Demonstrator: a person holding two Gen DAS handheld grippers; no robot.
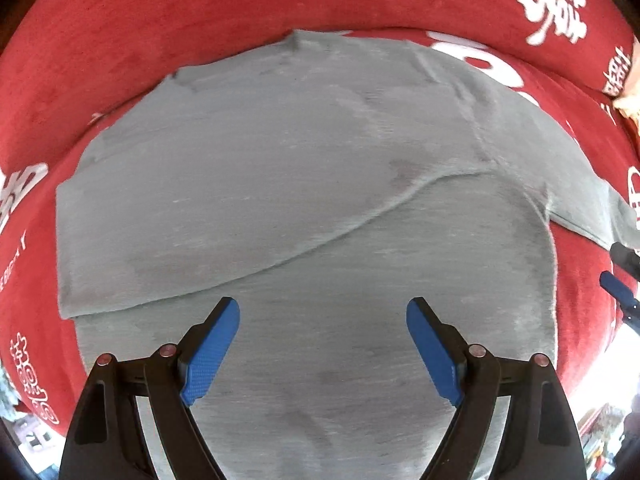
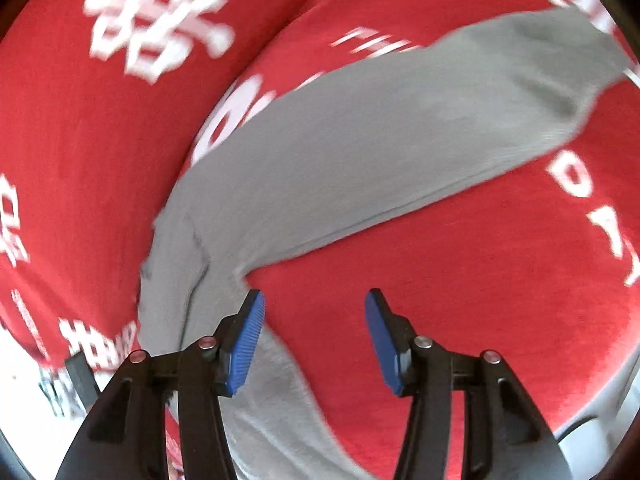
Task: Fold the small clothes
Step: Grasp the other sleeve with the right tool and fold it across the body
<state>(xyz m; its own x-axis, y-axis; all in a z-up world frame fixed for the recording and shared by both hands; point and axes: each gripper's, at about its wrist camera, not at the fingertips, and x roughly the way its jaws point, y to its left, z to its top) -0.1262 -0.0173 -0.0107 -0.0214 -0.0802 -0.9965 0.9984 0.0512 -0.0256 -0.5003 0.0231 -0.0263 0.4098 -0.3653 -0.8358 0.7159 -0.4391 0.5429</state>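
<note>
A grey long-sleeved top (image 1: 280,168) lies flat on a red cover. One sleeve is folded across its body as a diagonal edge in the left wrist view. My left gripper (image 1: 323,312) is open and empty, just above the top's near part. The other sleeve (image 2: 400,140) stretches out up and right in the right wrist view. My right gripper (image 2: 314,304) is open and empty; its left finger is over the grey fabric by the armpit, its right finger over the red cover. The right gripper's blue tip (image 1: 616,288) shows at the left view's right edge.
The red cover (image 1: 120,40) with white characters drapes a cushioned seat and its backrest (image 2: 80,80). A beige object (image 1: 630,92) sits at the far right. The seat's front edge and the floor show at the bottom left of the right wrist view (image 2: 24,380).
</note>
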